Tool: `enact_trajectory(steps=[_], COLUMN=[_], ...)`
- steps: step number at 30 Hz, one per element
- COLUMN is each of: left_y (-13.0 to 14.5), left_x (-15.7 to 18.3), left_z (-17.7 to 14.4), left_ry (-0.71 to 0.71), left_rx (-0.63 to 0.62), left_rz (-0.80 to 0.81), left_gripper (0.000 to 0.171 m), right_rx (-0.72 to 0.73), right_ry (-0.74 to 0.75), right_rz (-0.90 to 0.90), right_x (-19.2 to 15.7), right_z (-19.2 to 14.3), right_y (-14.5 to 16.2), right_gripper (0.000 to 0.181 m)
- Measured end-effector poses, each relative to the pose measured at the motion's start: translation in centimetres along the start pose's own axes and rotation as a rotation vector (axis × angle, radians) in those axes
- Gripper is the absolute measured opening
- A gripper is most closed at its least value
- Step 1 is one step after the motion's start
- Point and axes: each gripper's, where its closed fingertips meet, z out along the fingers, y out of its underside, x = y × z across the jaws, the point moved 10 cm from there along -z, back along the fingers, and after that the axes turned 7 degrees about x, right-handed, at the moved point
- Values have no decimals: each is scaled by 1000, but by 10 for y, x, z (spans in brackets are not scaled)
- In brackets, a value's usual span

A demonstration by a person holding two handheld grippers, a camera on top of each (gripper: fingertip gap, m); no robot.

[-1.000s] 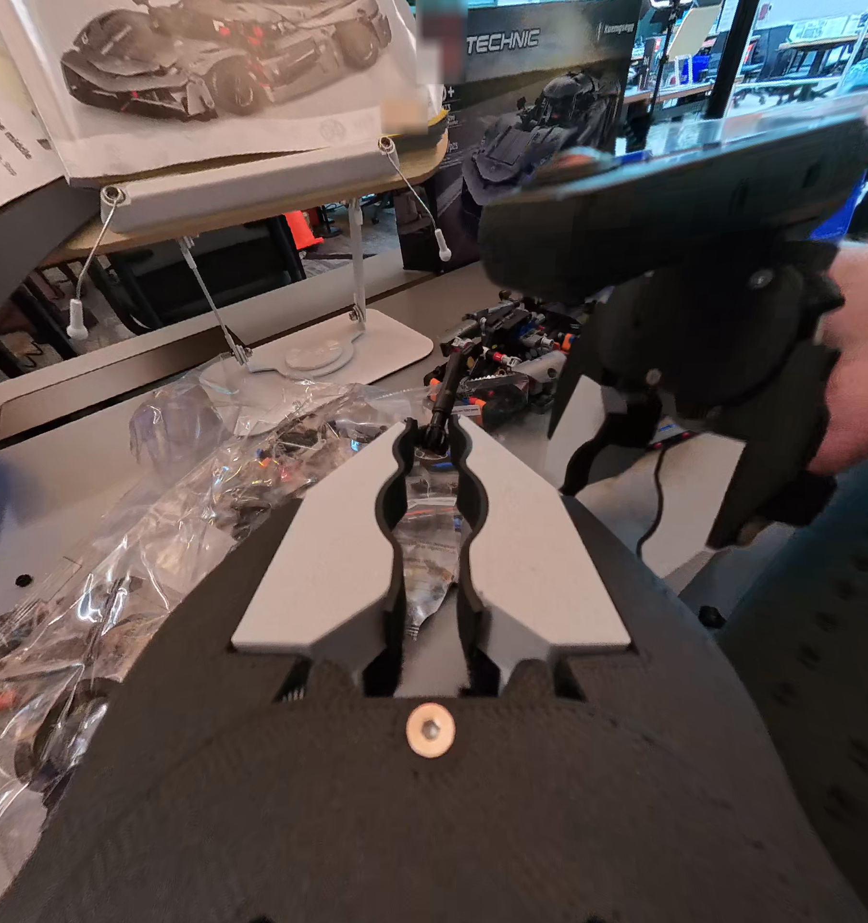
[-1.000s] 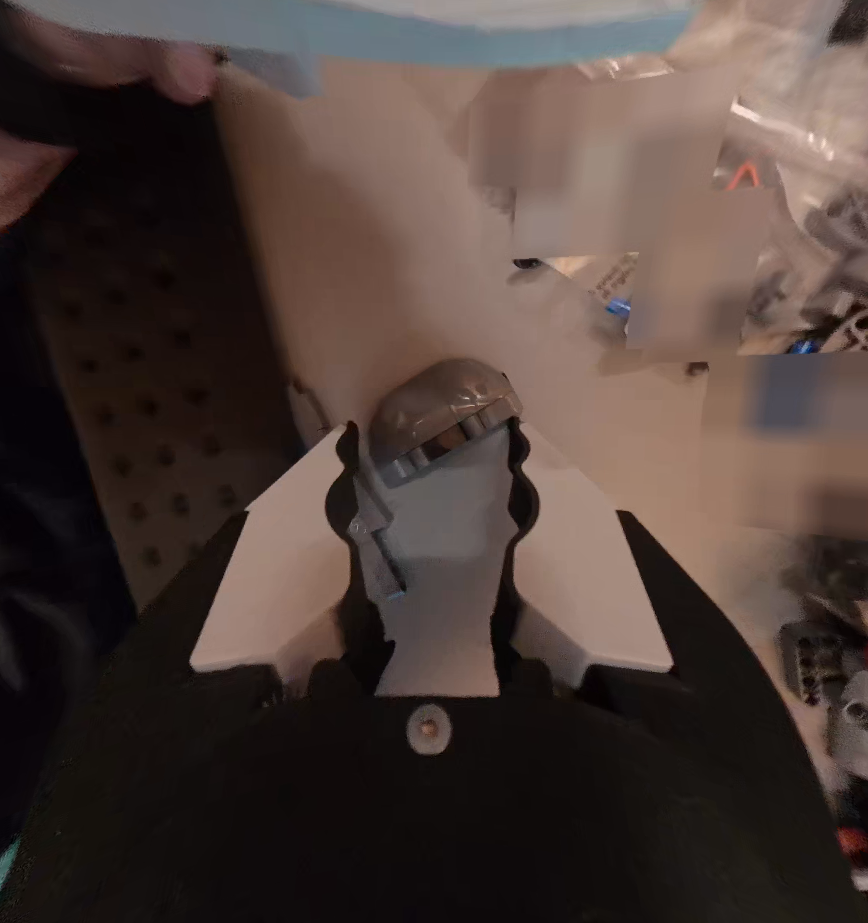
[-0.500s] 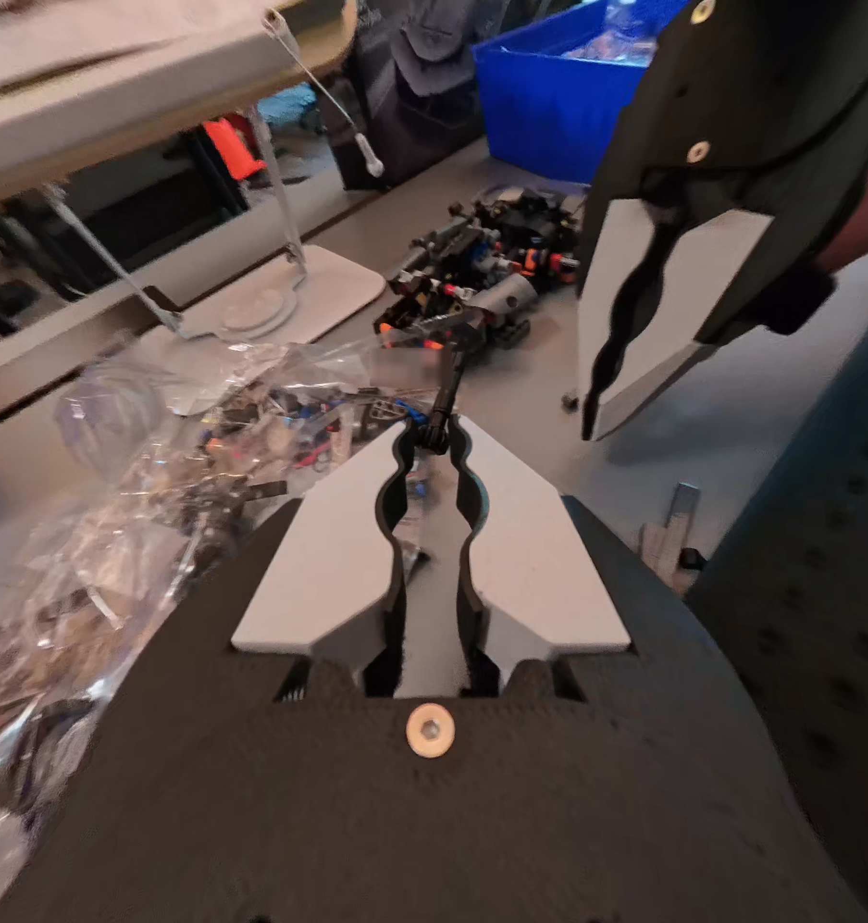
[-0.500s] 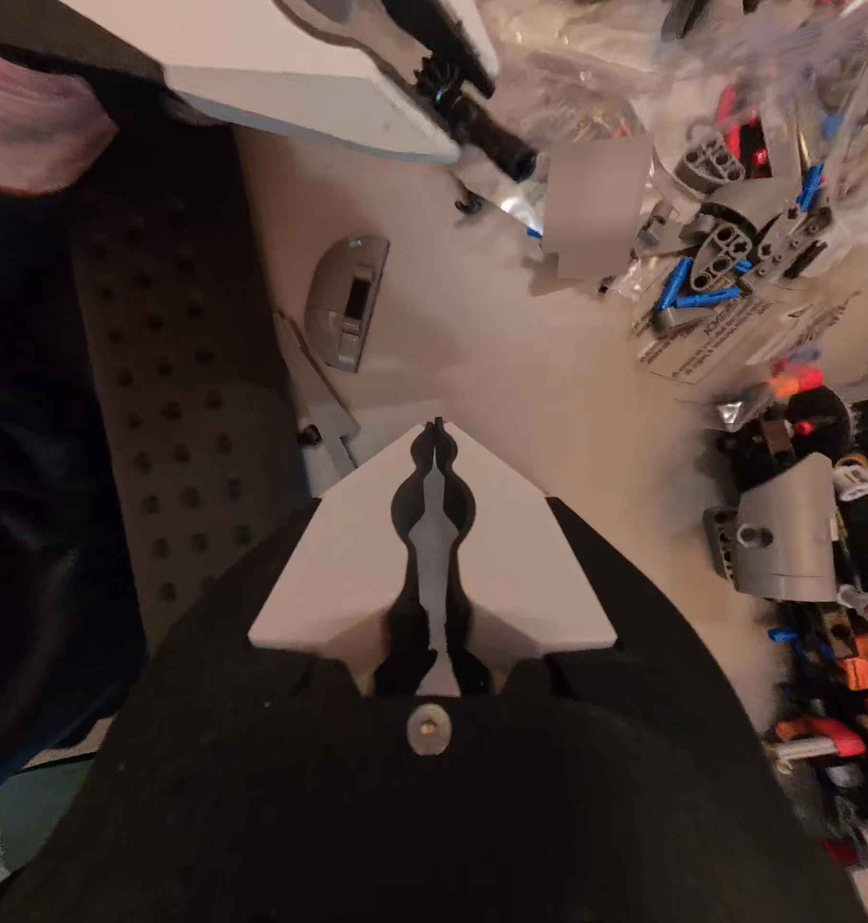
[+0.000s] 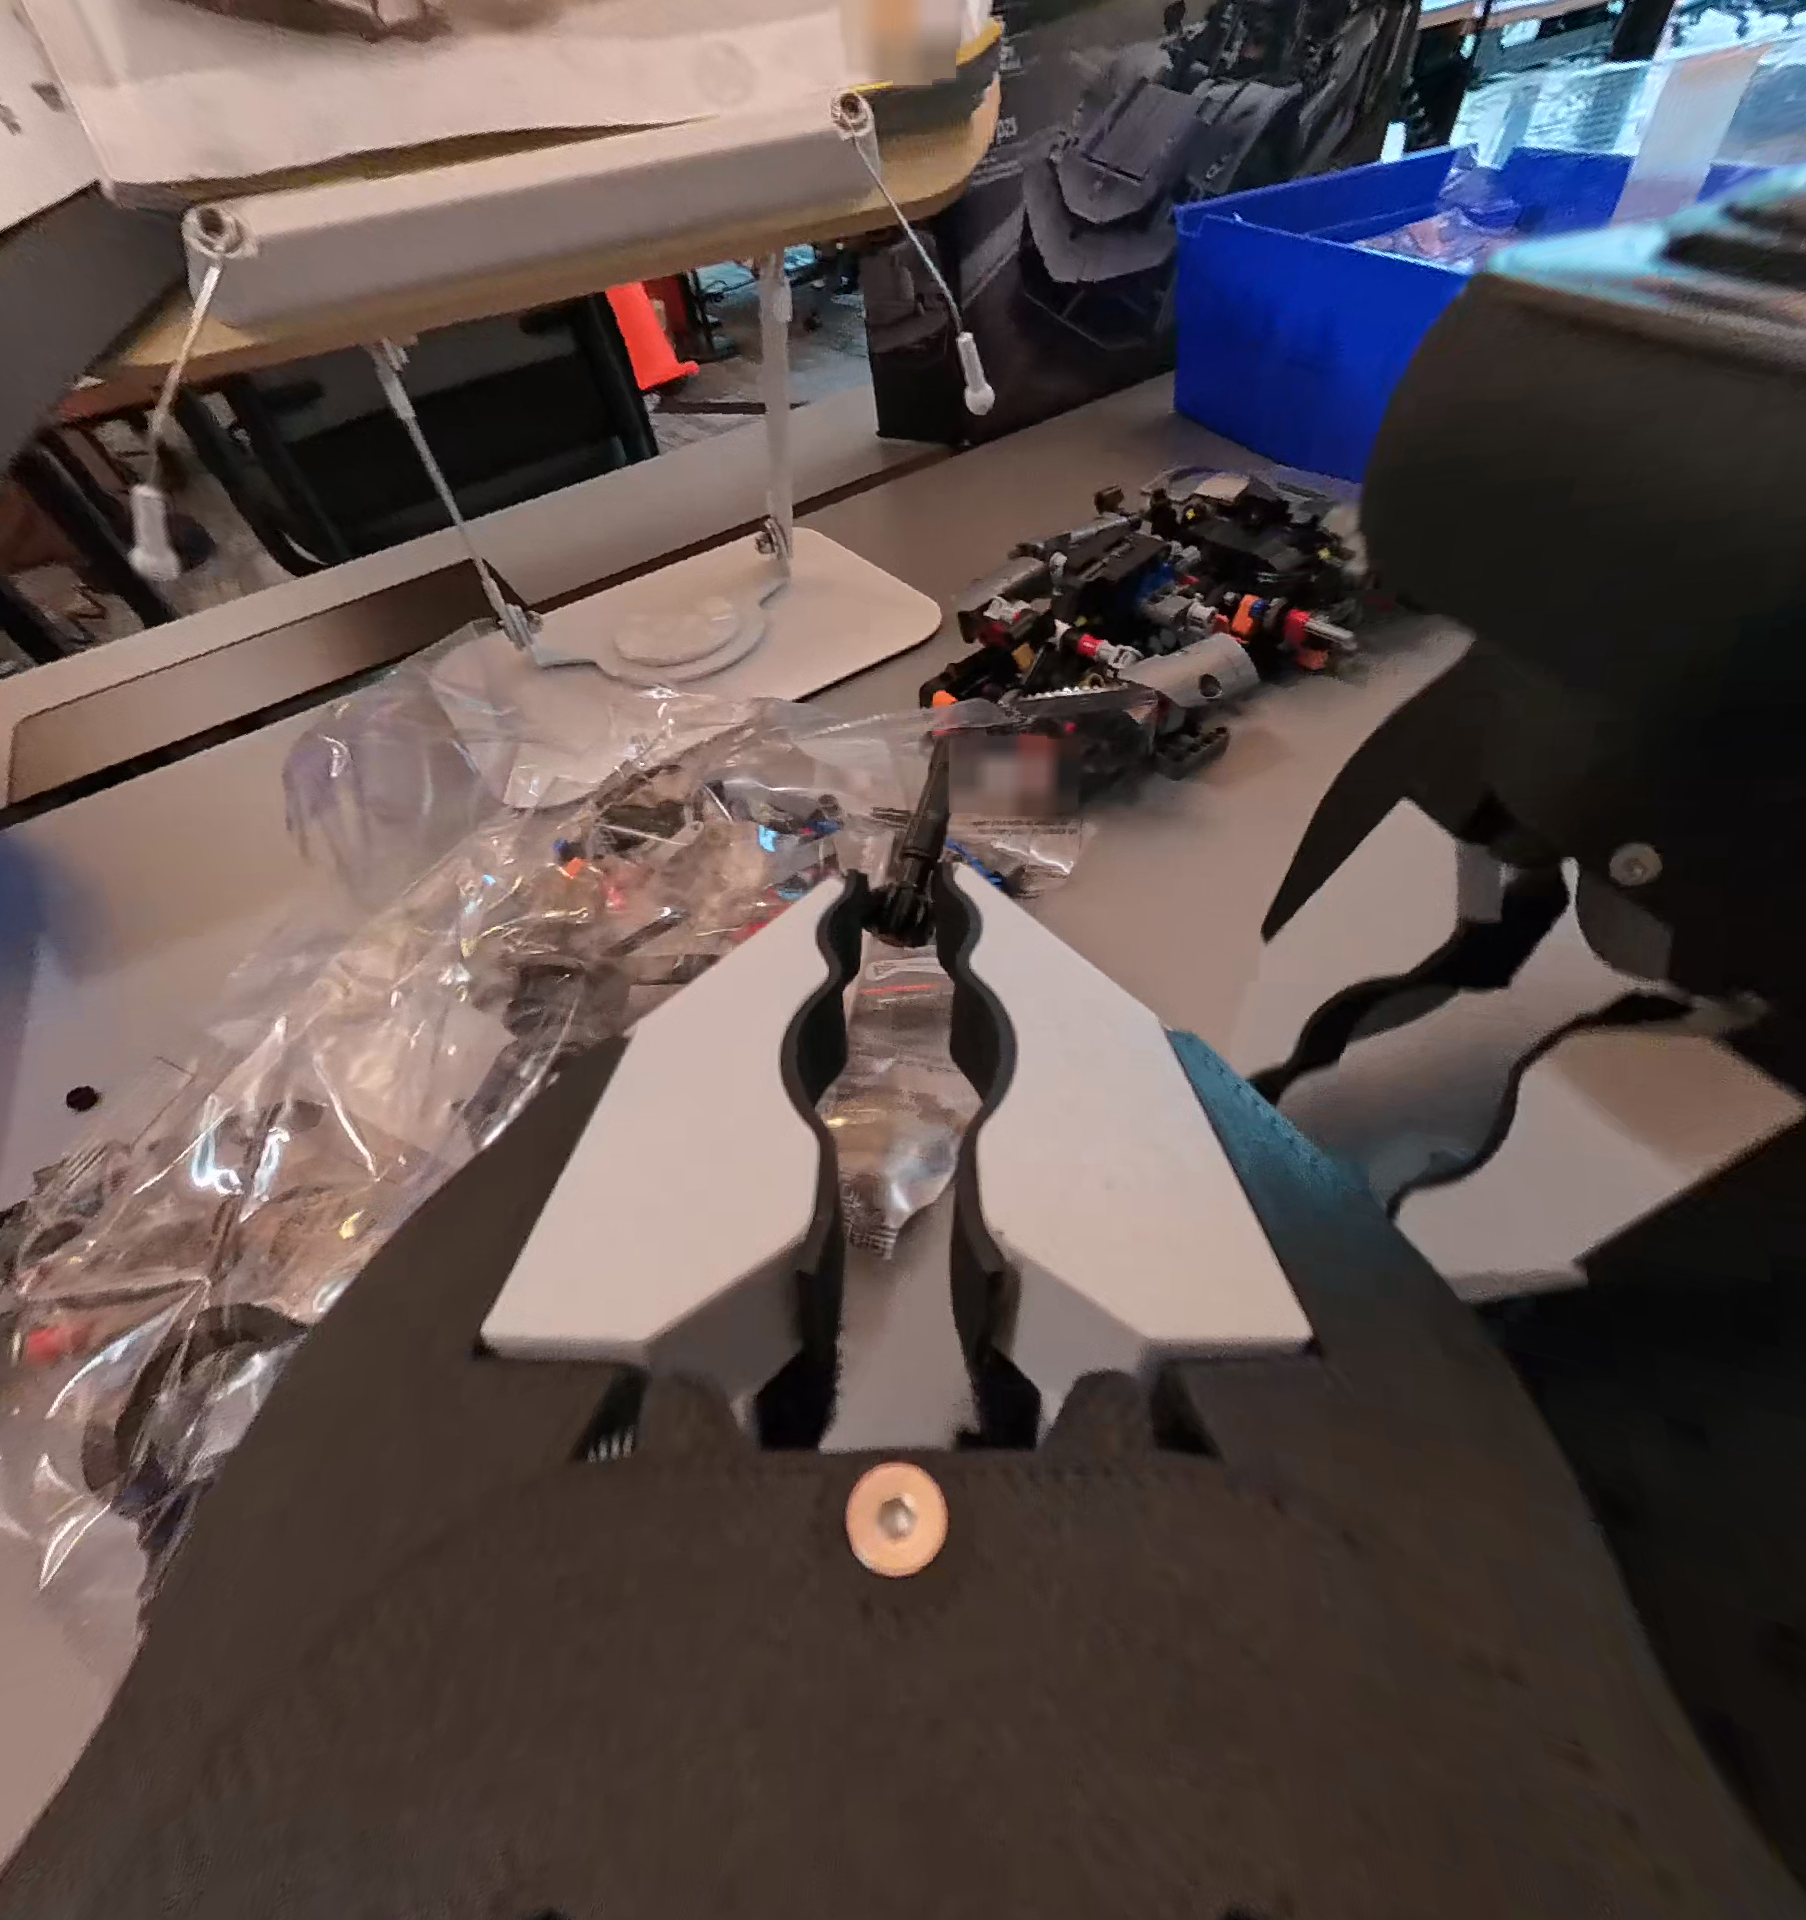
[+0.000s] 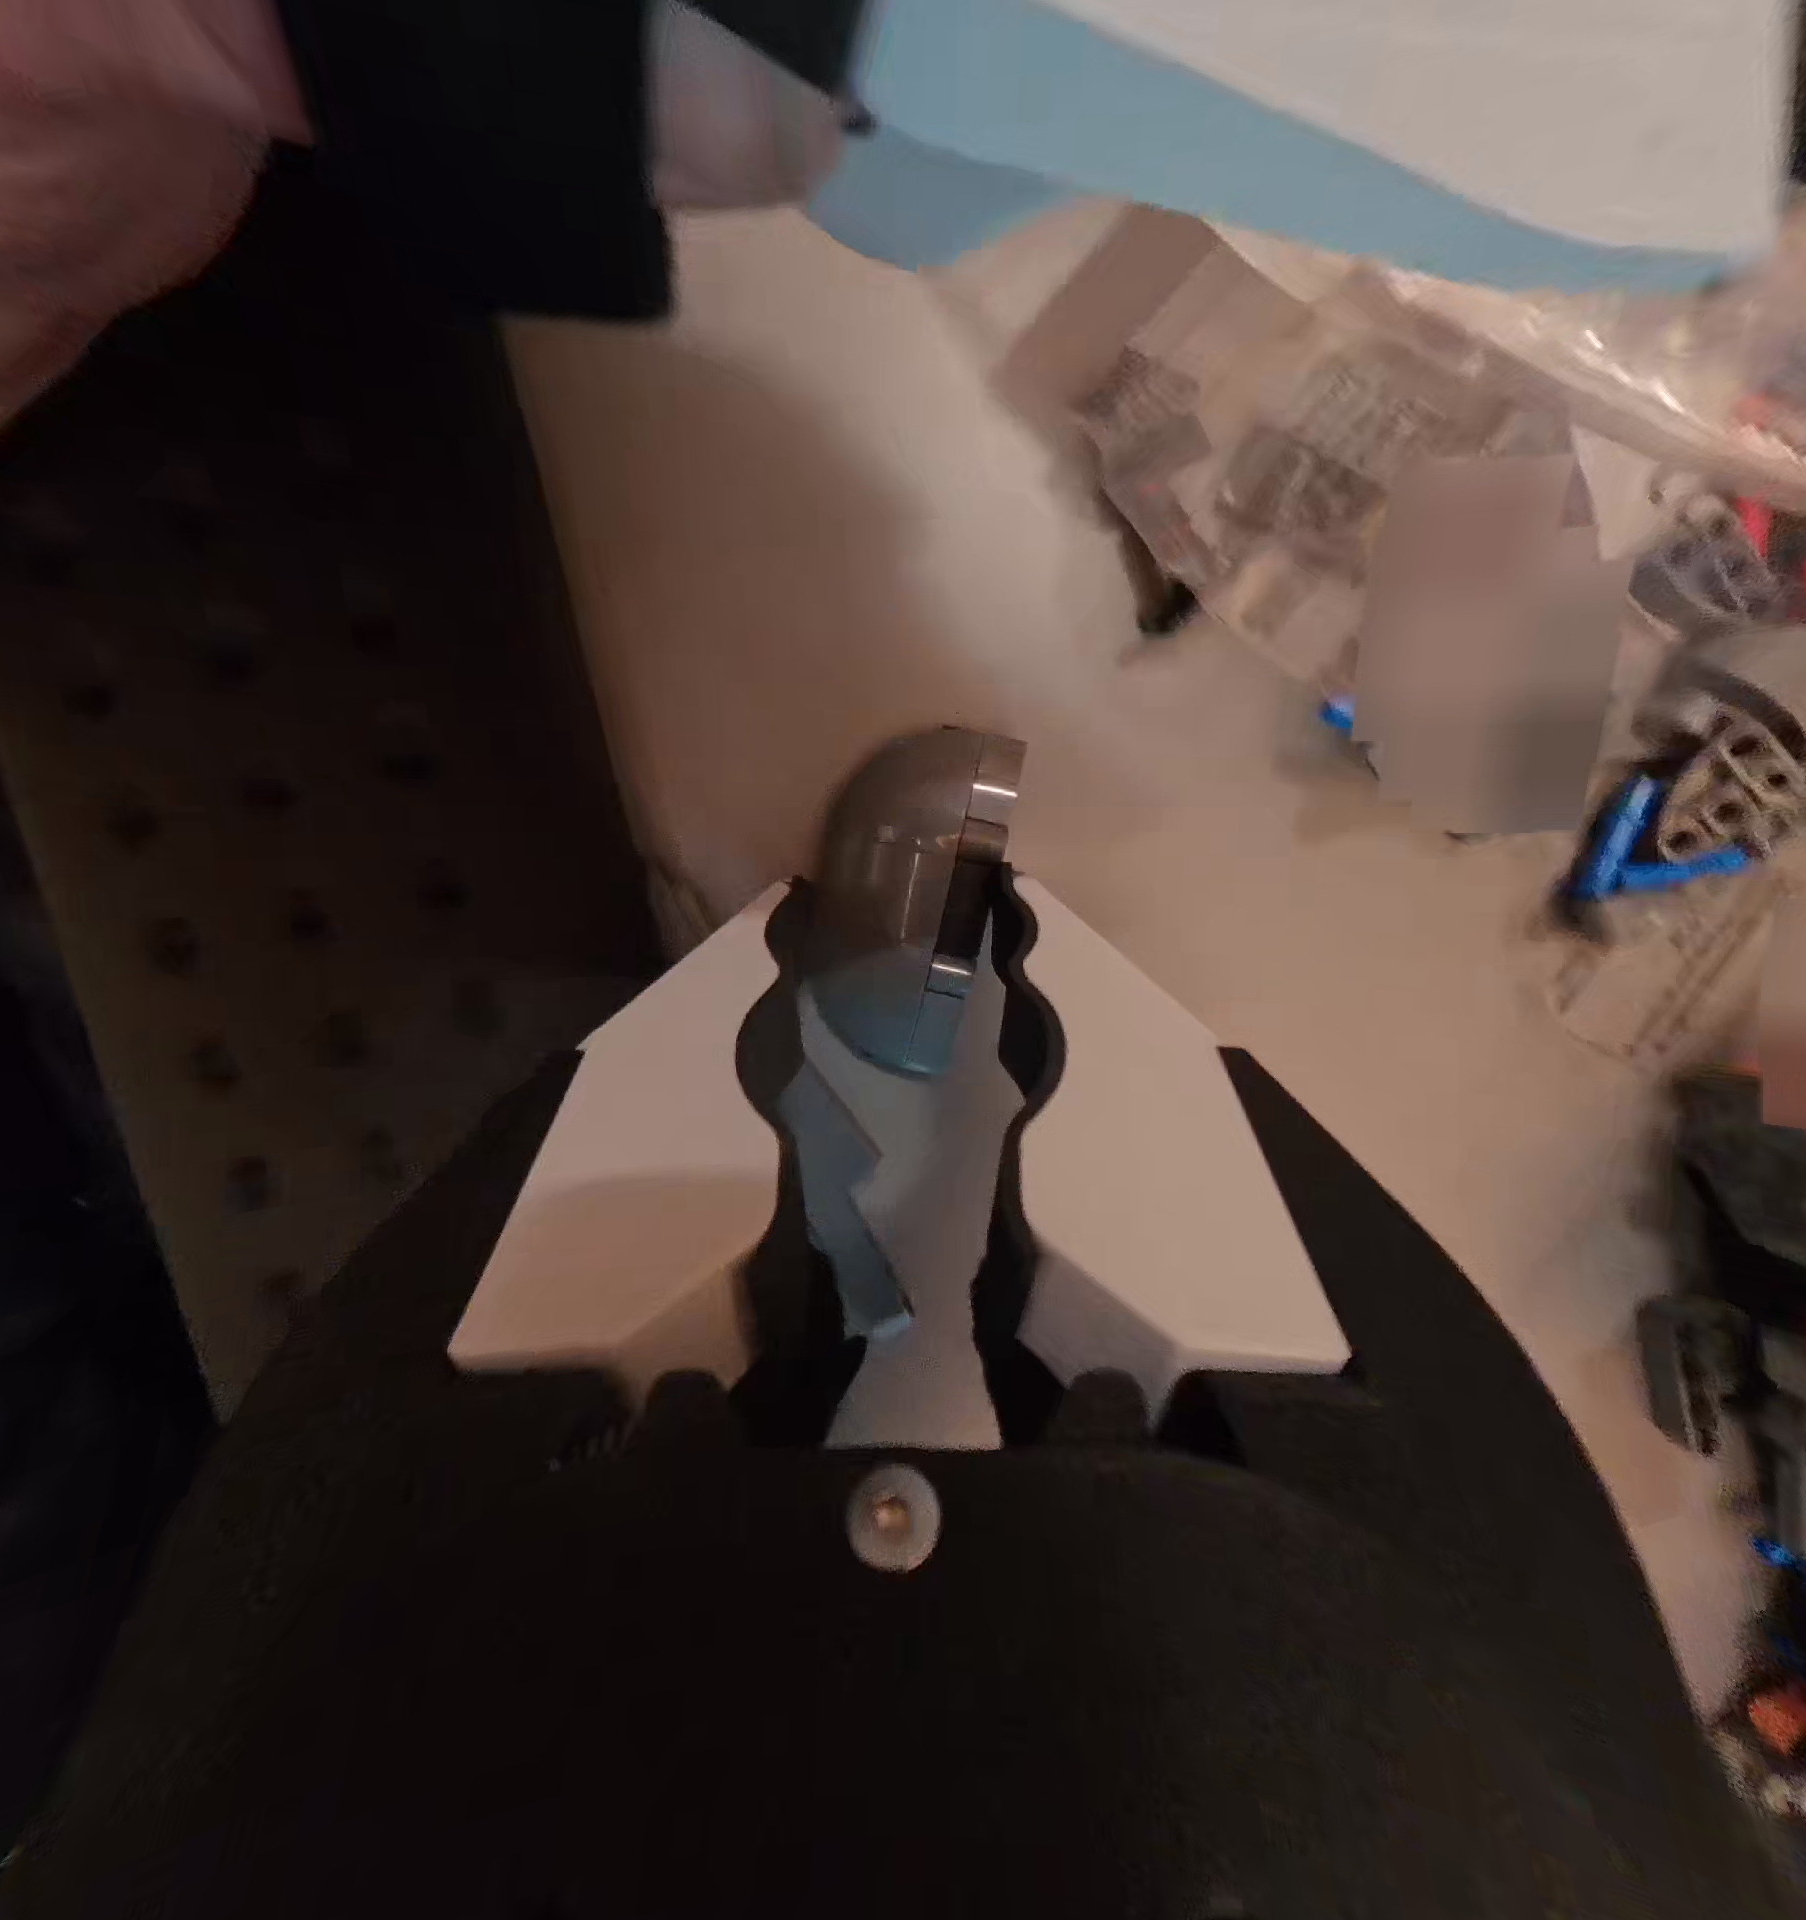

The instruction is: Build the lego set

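Note:
My left gripper (image 5: 897, 902) is shut on the end of a thin black axle piece (image 5: 925, 821) that sticks out forward over the parts bags. My right gripper (image 6: 899, 888) is shut on a grey curved panel piece (image 6: 914, 831), held low over the pale table; this view is blurred. The right gripper also shows in the left wrist view (image 5: 1335, 1081), close on the right, but the grey piece does not show there. The part-built black car model (image 5: 1138, 634) lies farther back on the table.
Clear bags of loose parts (image 5: 359, 1039) spread to the left and also show in the right wrist view (image 6: 1398, 416). An instruction stand (image 5: 805, 623), the set's box (image 5: 1086, 208) and a blue bin (image 5: 1283, 301) stand behind. A dark perforated mat (image 6: 255, 831) lies beside the table. The part-built black car model (image 5: 1138, 634) is about 20 cm from both grippers' fingertips.
Half a second ago my right gripper was shut and empty, with the grey piece lying on the table; now the piece is between its fingers. My left gripper keeps the black axle.

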Motion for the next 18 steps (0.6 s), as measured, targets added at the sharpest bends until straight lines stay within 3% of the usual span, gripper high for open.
enact_trajectory(steps=[4,10,14,18], left_y=[3,14,25,23], left_x=[13,47,59,54], left_z=[9,29,40,40], left_ry=[86,288,320,310], left_rx=[-59,-245,-385,-370], left_rz=[41,156,254,203], left_gripper=[11,11,13,36], right_rx=[79,258,315,368], right_ry=[12,81,99,123], right_rz=[63,111,97,61], right_x=[21,43,43,40], right_z=[-34,-87,-95,-94], right_y=[27,62,66,63], right_gripper=[32,32,32,33])
